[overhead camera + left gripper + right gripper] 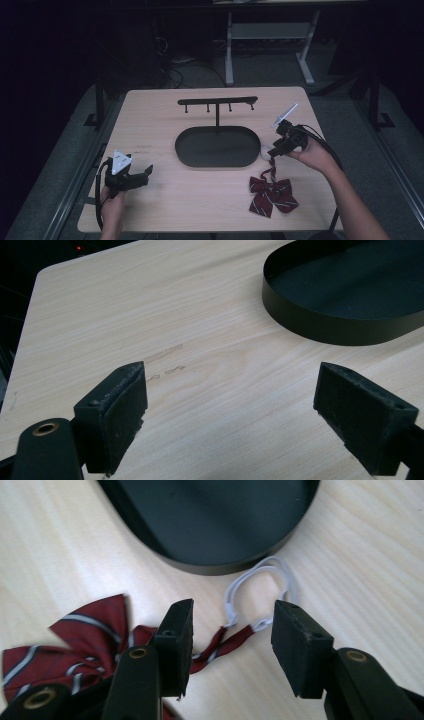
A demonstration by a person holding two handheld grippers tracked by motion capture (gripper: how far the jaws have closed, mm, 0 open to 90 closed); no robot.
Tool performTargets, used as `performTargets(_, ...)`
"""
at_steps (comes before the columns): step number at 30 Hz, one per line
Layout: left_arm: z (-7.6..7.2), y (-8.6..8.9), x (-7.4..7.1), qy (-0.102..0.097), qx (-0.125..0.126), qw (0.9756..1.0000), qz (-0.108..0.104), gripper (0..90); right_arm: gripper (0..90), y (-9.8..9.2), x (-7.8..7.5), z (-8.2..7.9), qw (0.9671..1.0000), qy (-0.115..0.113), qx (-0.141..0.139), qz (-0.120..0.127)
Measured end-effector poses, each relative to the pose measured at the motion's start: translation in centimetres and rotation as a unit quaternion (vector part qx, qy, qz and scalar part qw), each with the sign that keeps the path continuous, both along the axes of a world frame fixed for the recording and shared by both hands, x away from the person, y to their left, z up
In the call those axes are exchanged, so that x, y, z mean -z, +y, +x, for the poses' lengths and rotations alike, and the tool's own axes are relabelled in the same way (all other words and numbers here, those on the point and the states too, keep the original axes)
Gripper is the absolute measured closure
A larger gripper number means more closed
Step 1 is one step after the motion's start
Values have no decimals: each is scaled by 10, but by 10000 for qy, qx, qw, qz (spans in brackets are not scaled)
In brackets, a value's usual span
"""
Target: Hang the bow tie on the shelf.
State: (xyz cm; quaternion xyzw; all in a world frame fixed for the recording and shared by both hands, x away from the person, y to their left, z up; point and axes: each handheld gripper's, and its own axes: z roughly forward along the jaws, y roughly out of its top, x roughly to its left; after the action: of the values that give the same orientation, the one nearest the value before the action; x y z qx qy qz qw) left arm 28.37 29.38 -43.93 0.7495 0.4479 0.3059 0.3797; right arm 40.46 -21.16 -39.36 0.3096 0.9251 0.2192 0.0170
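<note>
A light wooden table [165,200] stands in a dark room. In its middle sits a flat black oval tray [217,146] with a low rim. A thin black post rises from the back of the tray and holds up a long bar [218,101] with small pegs hanging under it. Behind the table, a white frame [270,35] stands on the grey floor [50,165].
</note>
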Motion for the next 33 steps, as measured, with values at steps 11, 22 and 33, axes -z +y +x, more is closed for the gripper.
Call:
performTargets(11,0,0,0,16,6,10000,-4,135,564,4,18,20,9996,102,166,-202)
performTargets(22,1,0,1,19,8,10000,-14,135,650,9,37,33,9980,169,320,-524)
performTargets(33,0,0,0,10,-7,10000,-18,136,792,13,44,33,9963,26,237,-830)
